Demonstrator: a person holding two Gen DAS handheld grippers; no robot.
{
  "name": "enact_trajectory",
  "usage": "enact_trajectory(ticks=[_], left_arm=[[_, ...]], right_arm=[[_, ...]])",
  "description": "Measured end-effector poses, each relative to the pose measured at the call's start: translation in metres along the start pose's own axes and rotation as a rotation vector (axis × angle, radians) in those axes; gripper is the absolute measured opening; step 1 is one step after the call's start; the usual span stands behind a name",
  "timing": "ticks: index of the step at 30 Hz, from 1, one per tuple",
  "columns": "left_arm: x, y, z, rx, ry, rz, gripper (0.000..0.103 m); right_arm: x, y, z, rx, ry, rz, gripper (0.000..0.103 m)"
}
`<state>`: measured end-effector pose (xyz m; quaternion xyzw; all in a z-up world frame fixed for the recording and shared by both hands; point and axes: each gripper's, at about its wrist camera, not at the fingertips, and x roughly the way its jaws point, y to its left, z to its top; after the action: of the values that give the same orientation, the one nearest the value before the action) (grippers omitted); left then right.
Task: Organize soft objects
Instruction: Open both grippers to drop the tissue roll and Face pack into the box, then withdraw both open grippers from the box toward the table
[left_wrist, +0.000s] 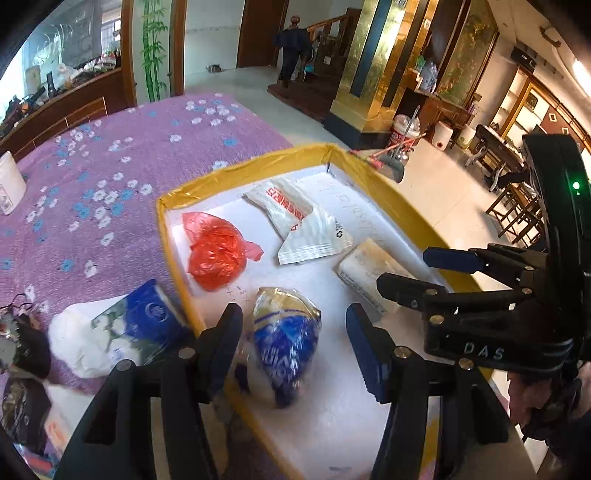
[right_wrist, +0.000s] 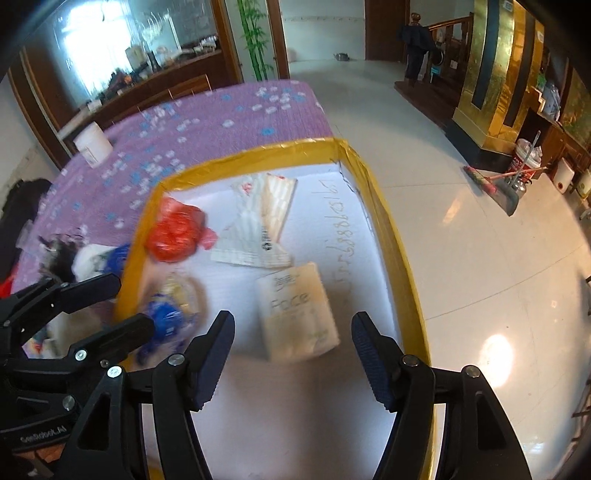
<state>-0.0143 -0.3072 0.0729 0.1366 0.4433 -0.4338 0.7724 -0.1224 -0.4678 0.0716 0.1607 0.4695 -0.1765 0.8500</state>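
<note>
I am holding my left gripper (left_wrist: 293, 347) released, jaws standing apart over the blue-and-gold bag (left_wrist: 286, 341), which is lying between them without the pads pressing on it, at six o'clock on the floor of the yellow-rimmed box (left_wrist: 258, 162). My right gripper (right_wrist: 293, 354) is also hanging unclenched, with nothing between its jaws, just short of the tissue pack (right_wrist: 297, 310) at the box's centre in the right wrist view. The red plastic bag (left_wrist: 214, 253) is sitting at ten o'clock, the white pouch (left_wrist: 299, 221) at twelve. Another blue-and-white pack (left_wrist: 122, 332) is waiting outside on the purple cloth (left_wrist: 110, 147), at nine o'clock. I am judging all of these light, squashy and crinkly-slick, so I would be pinching across the fullest middle, gently.
</note>
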Motion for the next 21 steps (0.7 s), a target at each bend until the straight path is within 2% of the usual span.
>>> enact_trajectory(ticks=[7,13,18,21], left_arm=[[-0.048,0.008,-0.021,0.009,-0.053,0.021,0.057],[-0.089,0.023,-0.044,0.017,-0.088,0.053,0.058],[-0.116,0.056,-0.075,-0.039,-0.091,0.091,0.060],[-0.132,0.087,-0.096,-0.112,-0.089,0.127,0.061]], right_arm=[[-0.019,0.036,-0.014,0.000,-0.026,0.096,0.070],[-0.023,0.084,-0.015,-0.072,-0.023,0.154,0.070],[-0.018,0.130,-0.018,-0.148,-0.001,0.212,0.070],[-0.016,0.158,-0.023,-0.195,0.015,0.248,0.070]])
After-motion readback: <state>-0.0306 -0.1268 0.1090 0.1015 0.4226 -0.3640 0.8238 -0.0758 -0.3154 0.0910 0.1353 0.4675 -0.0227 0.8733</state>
